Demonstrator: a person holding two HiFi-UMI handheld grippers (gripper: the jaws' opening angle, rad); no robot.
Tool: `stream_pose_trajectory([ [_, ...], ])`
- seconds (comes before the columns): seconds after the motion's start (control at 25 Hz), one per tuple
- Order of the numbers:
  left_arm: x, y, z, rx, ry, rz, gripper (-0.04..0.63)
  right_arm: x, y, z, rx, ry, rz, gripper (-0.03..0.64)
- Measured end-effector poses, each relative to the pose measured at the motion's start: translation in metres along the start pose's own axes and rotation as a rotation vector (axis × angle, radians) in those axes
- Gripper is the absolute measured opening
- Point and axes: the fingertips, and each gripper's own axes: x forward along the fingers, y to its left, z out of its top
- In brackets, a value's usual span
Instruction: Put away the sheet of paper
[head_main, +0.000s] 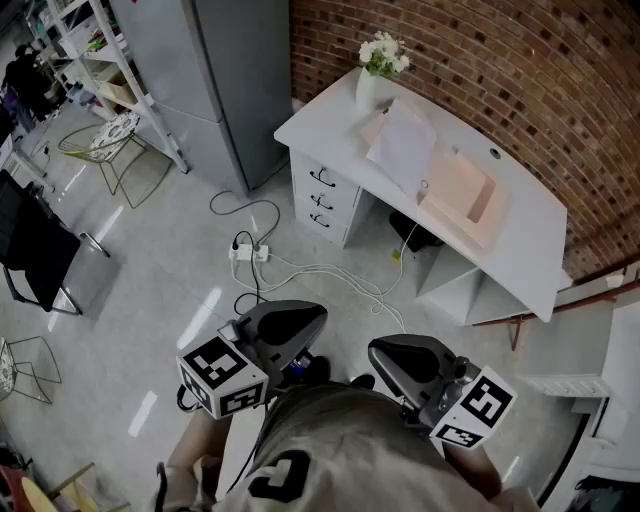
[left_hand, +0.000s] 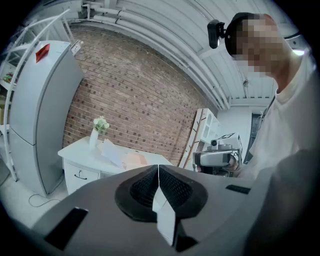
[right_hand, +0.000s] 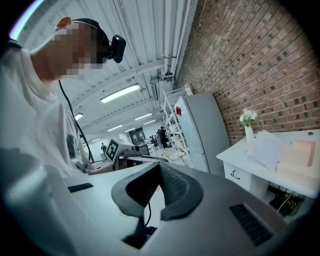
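Note:
The sheet of paper (head_main: 403, 143) lies tilted on the white desk (head_main: 520, 250) against the brick wall, resting partly on a pale pink tray (head_main: 468, 198). It also shows far off in the left gripper view as the sheet of paper (left_hand: 111, 152), and in the right gripper view as the sheet of paper (right_hand: 265, 147). My left gripper (head_main: 295, 318) (left_hand: 158, 167) is held close to my body, far from the desk, jaws shut with nothing in them. My right gripper (head_main: 405, 358) (right_hand: 160, 167) is beside it, its tips together and nothing between them.
A white vase of flowers (head_main: 368, 88) stands at the desk's far left corner. Drawers (head_main: 322, 200) sit under the desk. A power strip with cables (head_main: 250, 252) lies on the floor between me and the desk. A grey fridge (head_main: 210, 70) stands left; chairs (head_main: 35, 250) are farther left.

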Motion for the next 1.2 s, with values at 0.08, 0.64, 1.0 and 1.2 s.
stream_pose_trajectory([
  [0.08, -0.004, 0.001, -0.004, -0.019, 0.003, 0.002, 0.018, 0.003, 0.004, -0.003, 0.003, 0.006, 0.003, 0.021],
  [0.64, -0.011, 0.009, -0.009, -0.046, 0.010, -0.060, 0.018, 0.013, 0.008, -0.006, 0.051, -0.022, -0.048, 0.021],
  [1.0, -0.006, 0.016, -0.010, -0.069, 0.019, -0.068, 0.018, 0.023, 0.005, -0.012, 0.068, 0.007, -0.028, 0.021],
  [1.2, -0.005, 0.020, 0.008, -0.077, -0.008, -0.034, 0.018, 0.036, -0.006, 0.001, 0.089, 0.004, 0.031, 0.021],
])
